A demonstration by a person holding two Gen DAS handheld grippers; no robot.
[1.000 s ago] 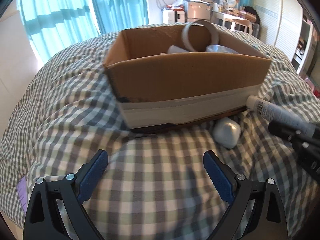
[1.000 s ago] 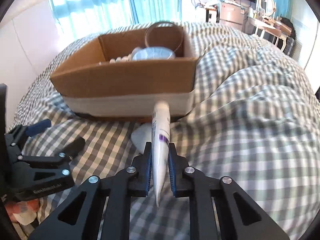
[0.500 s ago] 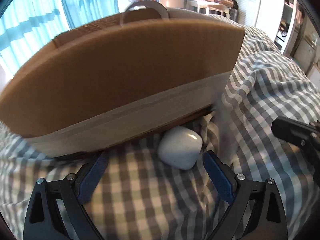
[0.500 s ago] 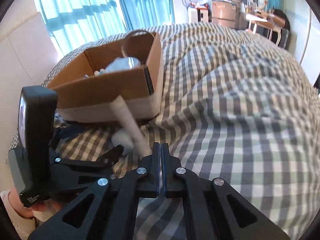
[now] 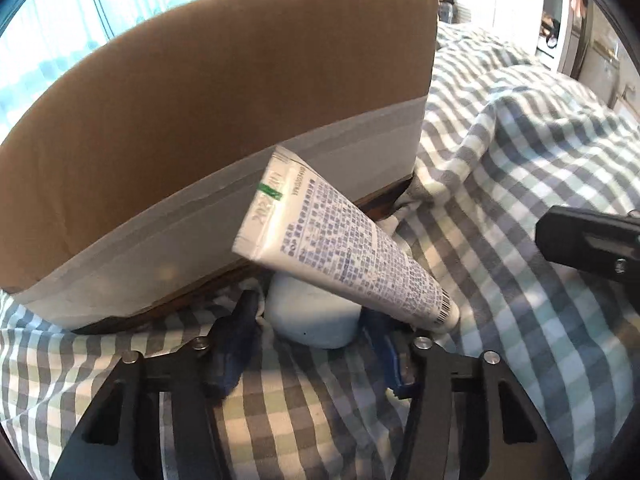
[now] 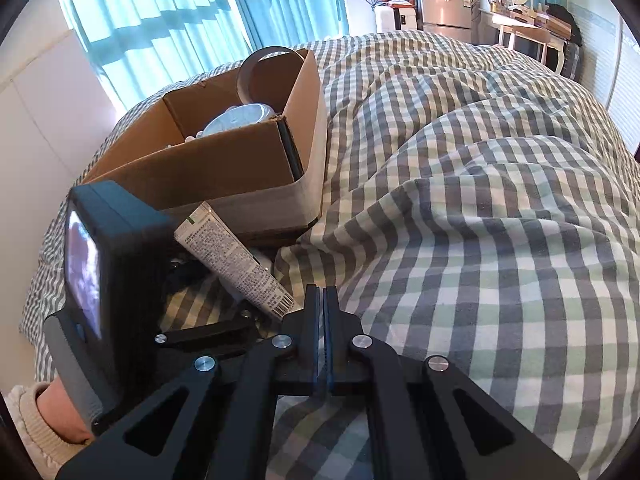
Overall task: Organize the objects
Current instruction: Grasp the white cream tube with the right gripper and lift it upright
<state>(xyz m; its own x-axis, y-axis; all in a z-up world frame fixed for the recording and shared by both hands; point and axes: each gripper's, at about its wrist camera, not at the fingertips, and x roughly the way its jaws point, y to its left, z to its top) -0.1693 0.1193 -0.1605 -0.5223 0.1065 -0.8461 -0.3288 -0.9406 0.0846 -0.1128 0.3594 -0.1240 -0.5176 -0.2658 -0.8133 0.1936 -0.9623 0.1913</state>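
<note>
A white earbud case (image 5: 312, 322) lies on the checked blanket against the cardboard box (image 5: 224, 92). My left gripper (image 5: 312, 320) has its blue pads on both sides of the case, closed onto it. A white printed tube (image 5: 340, 248) leans over the case with its flat end against the box; it also shows in the right wrist view (image 6: 236, 260). My right gripper (image 6: 323, 300) is shut and empty, just right of the tube's cap end. The box (image 6: 240, 168) holds a tape roll (image 6: 264, 76) and a round lidded container (image 6: 240, 118).
The checked blanket (image 6: 480, 220) covers the bed, with raised folds to the right. Blue curtains (image 6: 180, 16) and furniture stand at the back. The left gripper's camera body (image 6: 104, 264) shows in the right wrist view.
My left gripper moved in and closed on the earbud case. My right gripper let the tube go; the tube now leans on the case and box.
</note>
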